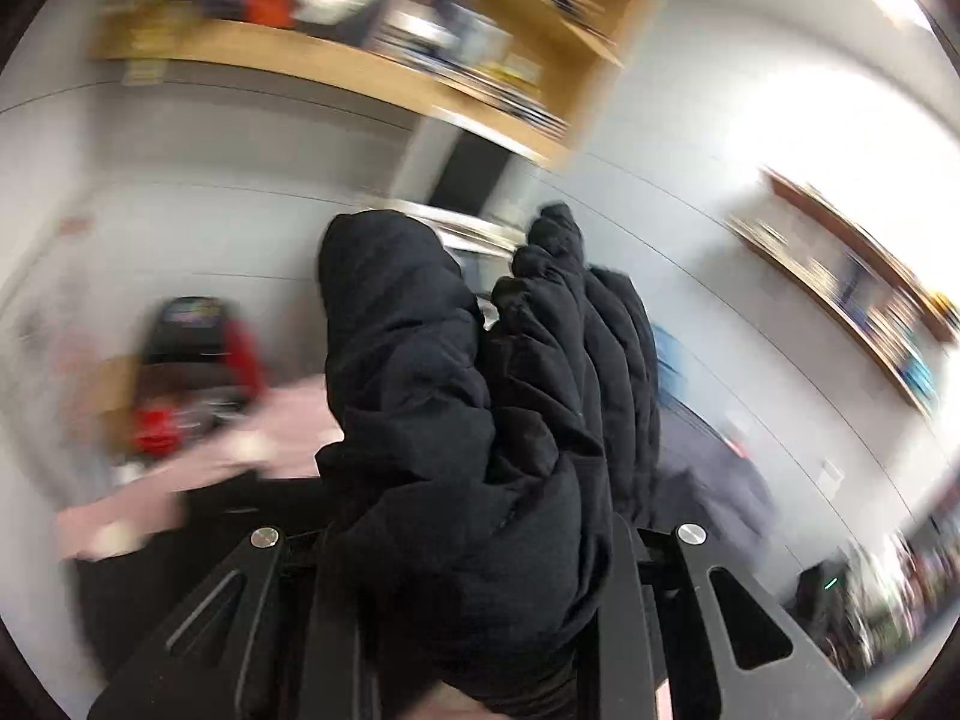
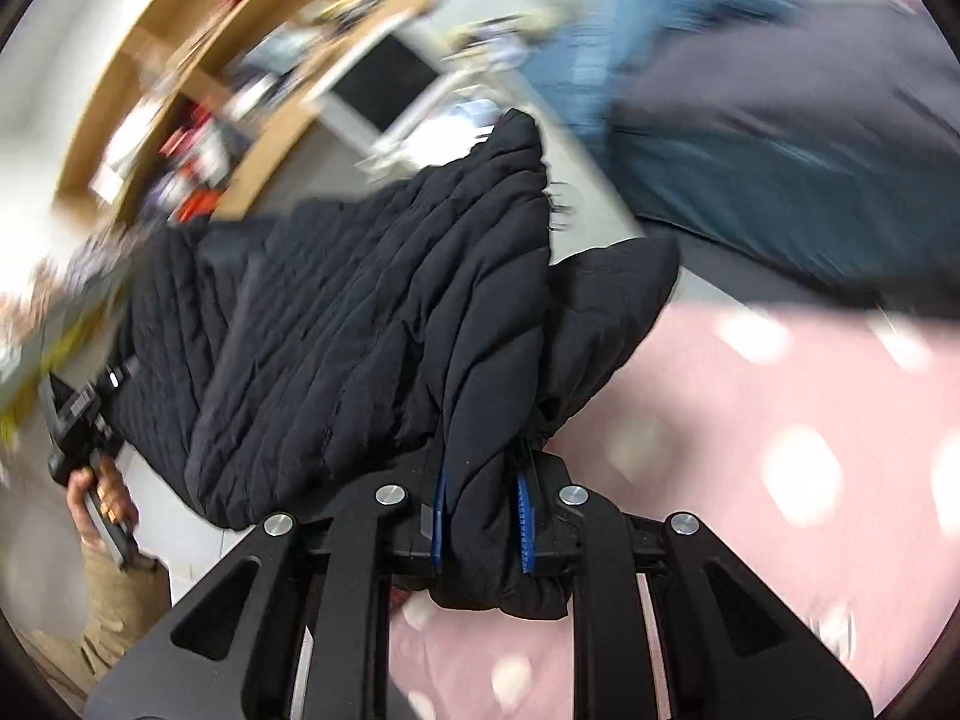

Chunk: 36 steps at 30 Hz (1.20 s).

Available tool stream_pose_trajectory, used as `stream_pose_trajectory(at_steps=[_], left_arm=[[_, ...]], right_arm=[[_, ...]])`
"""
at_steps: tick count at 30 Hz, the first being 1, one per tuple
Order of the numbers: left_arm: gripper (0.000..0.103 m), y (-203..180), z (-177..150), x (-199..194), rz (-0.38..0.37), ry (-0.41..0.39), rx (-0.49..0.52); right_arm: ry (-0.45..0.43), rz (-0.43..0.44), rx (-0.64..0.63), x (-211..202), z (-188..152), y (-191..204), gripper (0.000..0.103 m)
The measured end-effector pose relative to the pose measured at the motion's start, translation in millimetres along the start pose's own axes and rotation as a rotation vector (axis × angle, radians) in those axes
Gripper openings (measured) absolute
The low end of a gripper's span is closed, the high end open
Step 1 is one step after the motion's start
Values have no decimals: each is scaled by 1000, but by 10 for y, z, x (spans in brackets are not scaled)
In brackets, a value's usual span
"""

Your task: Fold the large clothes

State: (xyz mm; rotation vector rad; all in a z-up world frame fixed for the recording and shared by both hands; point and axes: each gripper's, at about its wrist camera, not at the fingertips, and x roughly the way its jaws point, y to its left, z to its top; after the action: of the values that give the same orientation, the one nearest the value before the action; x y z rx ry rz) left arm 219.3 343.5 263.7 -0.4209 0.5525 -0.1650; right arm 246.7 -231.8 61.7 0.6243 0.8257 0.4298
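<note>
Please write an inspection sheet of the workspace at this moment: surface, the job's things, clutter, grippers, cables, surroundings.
Surface: pink cover with white spots, blurred.
Job's things: black quilted jacket, lifted and bunched, held at two places.
Clutter: blue cloth and a dark cloth lie beyond the jacket.
Grippers: left gripper shut on jacket; right gripper shut on jacket between its blue pads.
Cables: nothing seen.
Surroundings: wooden shelves with blurred items on a white wall; a hand on the left gripper's handle.
</note>
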Motion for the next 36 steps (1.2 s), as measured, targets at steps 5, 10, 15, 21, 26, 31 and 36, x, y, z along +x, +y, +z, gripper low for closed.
stream_pose_trajectory(at_steps=[5, 10, 15, 21, 26, 31, 36], left_arm=[[22, 1315, -751, -164, 241, 16, -283], [31, 2334, -2263, -145, 358, 113, -684], [48, 2698, -2634, -119, 291, 100, -815], [54, 2664, -2294, -166, 358, 145, -775], [64, 2189, -1969, -316, 502, 197, -599], [96, 1969, -1737, -773, 828, 104, -494], [96, 1656, -1427, -822, 909, 127, -330]], right_arm=[[210, 48, -253, 1598, 583, 775, 18], [520, -117, -278, 2990, 172, 554, 19], [585, -87, -16, 3225, -44, -75, 25], [529, -125, -5, 2835, -36, -88, 64], [413, -198, -14, 2295, 29, 165, 74], [407, -323, -93, 1843, -83, 377, 75], [460, -382, -290, 1688, -400, 799, 82]])
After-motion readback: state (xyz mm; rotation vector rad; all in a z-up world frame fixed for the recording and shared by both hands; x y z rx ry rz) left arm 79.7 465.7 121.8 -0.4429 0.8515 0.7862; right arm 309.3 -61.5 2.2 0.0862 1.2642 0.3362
